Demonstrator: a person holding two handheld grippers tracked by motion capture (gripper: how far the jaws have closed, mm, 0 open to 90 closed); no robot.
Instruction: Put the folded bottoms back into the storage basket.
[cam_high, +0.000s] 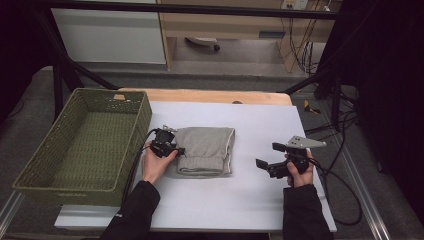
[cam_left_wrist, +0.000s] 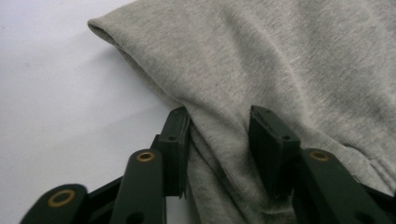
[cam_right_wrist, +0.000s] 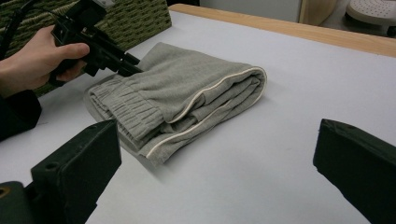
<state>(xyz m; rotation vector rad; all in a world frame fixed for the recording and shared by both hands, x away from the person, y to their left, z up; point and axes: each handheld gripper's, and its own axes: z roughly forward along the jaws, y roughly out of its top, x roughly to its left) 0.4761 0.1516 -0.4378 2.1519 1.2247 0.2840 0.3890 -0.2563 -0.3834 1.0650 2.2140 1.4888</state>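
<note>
High view puts the folded grey garment (cam_high: 205, 150) near the middle of the white table cover (cam_high: 260, 200), a compact soft bundle of knit cloth. Right gripper view shows its look more closely: a ribbed, gathered band along the near-left end, a pale cream piping line curving along the folded edges, and several stacked layers.

At nine o'clock of the garment, touching its edge, sits the left gripper (cam_high: 175, 149), held by the left hand (cam_high: 154, 164) with the dark-sleeved forearm coming up from six o'clock. Left gripper view shows a fold of the grey cloth between its two black jaws, which press against the fabric on both sides, so it is clamped on the garment's edge.

At three o'clock, well apart from the garment, the right gripper (cam_high: 267, 156) points toward it, held in the right hand (cam_high: 299, 172), with the grey plate on top. Its jaws stand wide apart with nothing between them.

Beyond the left gripper, at nine o'clock, a green woven basket (cam_high: 37, 165) rests partly on the table.
</note>
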